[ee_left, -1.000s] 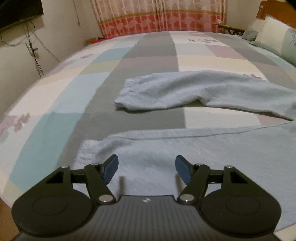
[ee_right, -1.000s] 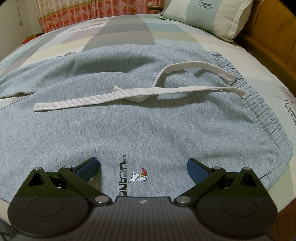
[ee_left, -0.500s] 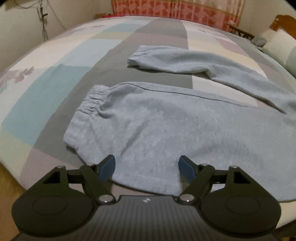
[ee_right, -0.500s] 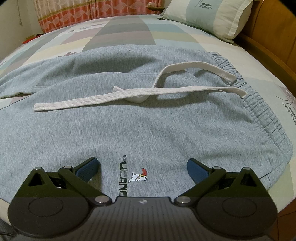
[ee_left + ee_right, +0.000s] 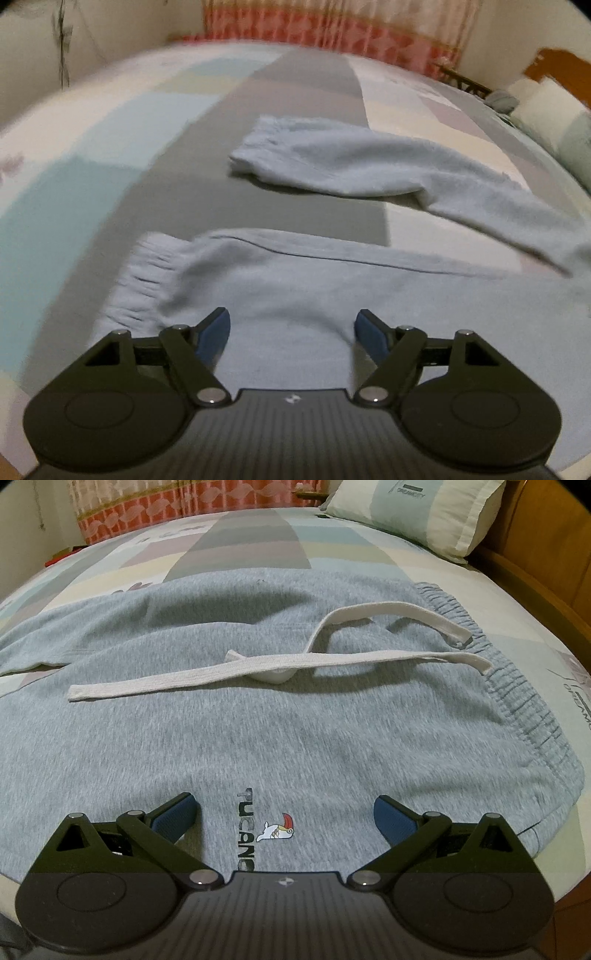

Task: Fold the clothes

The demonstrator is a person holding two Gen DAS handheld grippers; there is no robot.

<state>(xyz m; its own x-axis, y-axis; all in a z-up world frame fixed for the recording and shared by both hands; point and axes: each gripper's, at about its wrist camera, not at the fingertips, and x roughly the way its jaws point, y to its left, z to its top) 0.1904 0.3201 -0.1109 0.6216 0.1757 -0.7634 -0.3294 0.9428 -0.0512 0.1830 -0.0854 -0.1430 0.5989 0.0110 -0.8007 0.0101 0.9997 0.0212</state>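
Note:
Light grey sweatpants lie flat on the bed. In the left wrist view the near leg (image 5: 332, 288) ends in a gathered cuff (image 5: 147, 280), and the far leg (image 5: 369, 166) lies apart from it, angled away. My left gripper (image 5: 291, 332) hovers open over the near leg, just right of the cuff, with nothing pinched. In the right wrist view the elastic waistband (image 5: 524, 701) runs down the right side and a white drawstring (image 5: 258, 668) lies loose across the fabric. My right gripper (image 5: 284, 812) stands open above the printed toucan logo (image 5: 273, 830).
The patchwork bedcover (image 5: 92, 147) spreads around the pants. A pillow (image 5: 417, 513) and the wooden headboard (image 5: 535, 554) are at the right, and a red patterned curtain (image 5: 332, 33) hangs beyond the bed. The bed's edge runs just under both grippers.
The left gripper swung and dropped toward the near leg's cuff, which has come into view, and its jaws stand slightly wider. The right gripper and the waistband area look unchanged.

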